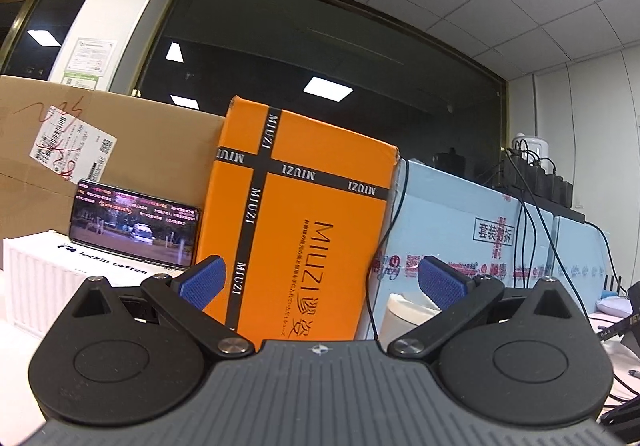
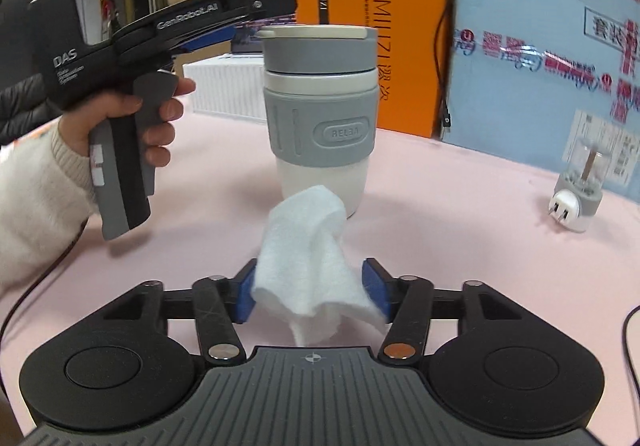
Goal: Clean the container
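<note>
Left wrist view: the left claw (image 1: 322,280) stands released, its two ribbed blue pads (image 1: 202,280) spread wide with nothing between them. Beyond it stands a tall orange cardboard box (image 1: 304,214) crossed by black printed tape, flanked by a brown corrugated carton (image 1: 132,142) and a pale blue printed carton (image 1: 472,226). A dark glossy phone (image 1: 134,226) with a lit screen leans on a white ribbed box (image 1: 48,266). Only the rounded white rim of the white tumbler with grey lid and grey silicone sleeve (image 1: 404,316) shows, low beside the right pad, partly hidden by it.

Right wrist view: the right claw (image 2: 312,292) is clenched on a soft, fuzzy white folded cloth (image 2: 308,262), whose upper fold rises toward the tumbler's (image 2: 320,114) base; whether it touches cannot be told. The tumbler stands upright on the smooth pink desk (image 2: 460,226), long axis vertical, embossed oval badge facing the camera, lid on. Bare desk lies open to its left and right; the boxes stand behind it. The left claw (image 2: 276,6), held by a hand (image 2: 132,118) in a fuzzy white sleeve, hovers at lid height just left of the tumbler. A white plug adapter with a clear cap (image 2: 576,190) lies well apart to the right.
</note>
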A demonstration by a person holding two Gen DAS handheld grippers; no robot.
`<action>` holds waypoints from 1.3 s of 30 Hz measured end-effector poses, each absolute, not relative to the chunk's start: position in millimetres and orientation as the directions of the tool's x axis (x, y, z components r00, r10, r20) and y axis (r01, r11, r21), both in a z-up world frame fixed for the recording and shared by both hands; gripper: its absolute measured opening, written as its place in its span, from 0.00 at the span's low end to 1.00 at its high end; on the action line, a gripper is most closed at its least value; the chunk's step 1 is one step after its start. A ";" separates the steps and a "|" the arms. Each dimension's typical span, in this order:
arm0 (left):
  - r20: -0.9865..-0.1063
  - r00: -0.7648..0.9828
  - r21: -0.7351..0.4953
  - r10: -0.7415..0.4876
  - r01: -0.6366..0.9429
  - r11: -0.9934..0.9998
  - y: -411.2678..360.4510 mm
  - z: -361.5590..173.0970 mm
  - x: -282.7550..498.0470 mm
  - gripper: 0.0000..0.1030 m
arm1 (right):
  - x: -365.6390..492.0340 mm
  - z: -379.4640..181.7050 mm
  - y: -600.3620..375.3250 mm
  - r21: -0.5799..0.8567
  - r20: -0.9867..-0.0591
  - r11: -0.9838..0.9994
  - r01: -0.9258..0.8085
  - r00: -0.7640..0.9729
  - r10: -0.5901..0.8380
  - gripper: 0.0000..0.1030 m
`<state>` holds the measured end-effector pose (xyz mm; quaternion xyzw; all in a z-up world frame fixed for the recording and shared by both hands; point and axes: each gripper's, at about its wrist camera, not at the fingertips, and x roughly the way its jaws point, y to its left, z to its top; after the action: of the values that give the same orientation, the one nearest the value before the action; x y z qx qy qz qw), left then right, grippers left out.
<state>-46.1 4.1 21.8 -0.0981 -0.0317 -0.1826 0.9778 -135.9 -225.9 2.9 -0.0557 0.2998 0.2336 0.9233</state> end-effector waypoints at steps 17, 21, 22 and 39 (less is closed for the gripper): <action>0.138 0.962 -0.117 -0.236 0.252 0.960 9.9 12.7 -50.3 1.00 | -140.2 69.1 -286.7 0.187 0.030 0.952 -0.243 0.970 0.242 1.00; 0.148 0.976 -0.060 -0.161 0.172 0.983 6.2 8.3 -47.2 1.00 | -109.0 61.0 -299.2 0.235 0.047 0.967 -0.099 0.995 0.090 1.00; 0.147 0.980 -0.041 -0.137 0.144 0.989 4.2 7.0 -46.1 1.00 | -100.9 56.9 -299.6 0.224 0.047 0.973 -0.061 0.998 0.052 1.00; -0.020 1.000 0.043 0.019 -0.018 0.999 -6.6 -2.6 -23.1 1.00 | -57.4 3.5 -287.4 0.044 -0.004 0.998 0.047 0.999 -0.047 1.00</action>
<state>-23.1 -6.6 -2.6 0.0214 0.0102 0.0092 0.9997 -57.4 -287.4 3.5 0.0223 0.0017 -0.0233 0.9995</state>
